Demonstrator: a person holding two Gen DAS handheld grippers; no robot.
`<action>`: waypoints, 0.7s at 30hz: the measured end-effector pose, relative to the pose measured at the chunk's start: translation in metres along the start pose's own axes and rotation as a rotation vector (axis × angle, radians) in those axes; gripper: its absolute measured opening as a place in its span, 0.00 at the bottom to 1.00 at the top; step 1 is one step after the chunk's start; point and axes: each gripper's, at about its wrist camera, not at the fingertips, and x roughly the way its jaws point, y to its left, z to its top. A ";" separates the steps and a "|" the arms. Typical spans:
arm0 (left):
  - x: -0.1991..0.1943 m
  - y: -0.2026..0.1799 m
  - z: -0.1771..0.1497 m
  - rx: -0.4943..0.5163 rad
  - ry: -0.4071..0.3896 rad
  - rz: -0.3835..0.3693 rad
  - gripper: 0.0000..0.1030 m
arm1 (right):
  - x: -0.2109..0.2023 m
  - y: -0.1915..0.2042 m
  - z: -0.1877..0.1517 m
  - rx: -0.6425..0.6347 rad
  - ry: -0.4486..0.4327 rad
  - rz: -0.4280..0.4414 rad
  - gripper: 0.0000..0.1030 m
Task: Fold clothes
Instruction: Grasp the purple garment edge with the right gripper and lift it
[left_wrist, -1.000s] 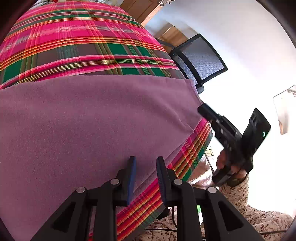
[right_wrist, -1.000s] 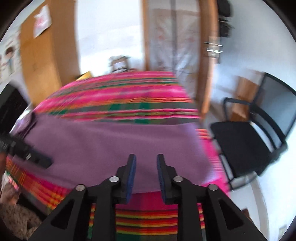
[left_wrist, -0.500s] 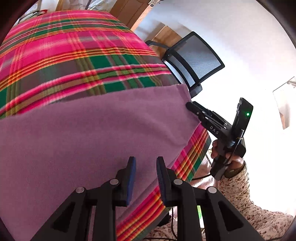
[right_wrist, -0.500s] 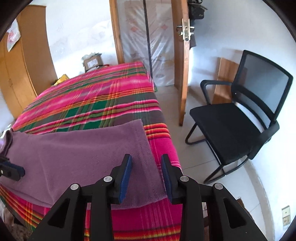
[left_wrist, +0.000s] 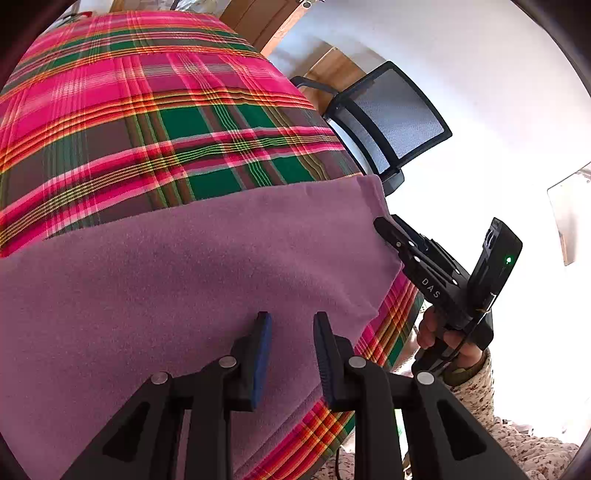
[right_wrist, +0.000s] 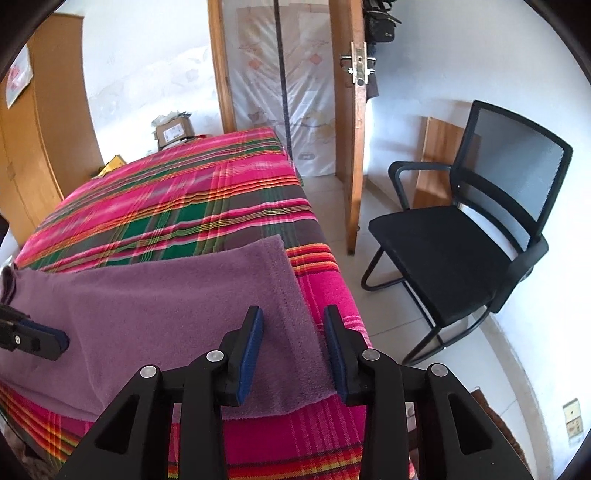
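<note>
Comparing with a second ago: we now have the right gripper (right_wrist: 292, 341) swung onto the right end of the purple fleece garment (right_wrist: 177, 302), where before it faced the middle. Its jaws have just been opening and now stand apart, straddling the hemmed right edge without pinching it. Left gripper (left_wrist: 291, 345) has slid along the near edge toward the same end; jaws apart, nothing clamped, fleece beneath them. Garment lies flat across the near part of the plaid bedspread (right_wrist: 184, 206), office chair (right_wrist: 476, 236) well off to the right. Our read: both grippers are lining up for a pickup at this end, fold not yet started.
</note>
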 end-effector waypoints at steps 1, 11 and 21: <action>0.000 0.000 0.000 0.000 0.000 -0.002 0.23 | 0.000 0.000 0.000 -0.001 0.002 0.006 0.31; 0.005 -0.002 -0.001 0.022 -0.010 0.006 0.23 | -0.004 -0.001 0.001 0.013 -0.003 0.069 0.10; 0.002 0.002 -0.006 0.032 -0.005 -0.007 0.23 | 0.002 -0.011 0.007 0.046 0.003 0.073 0.10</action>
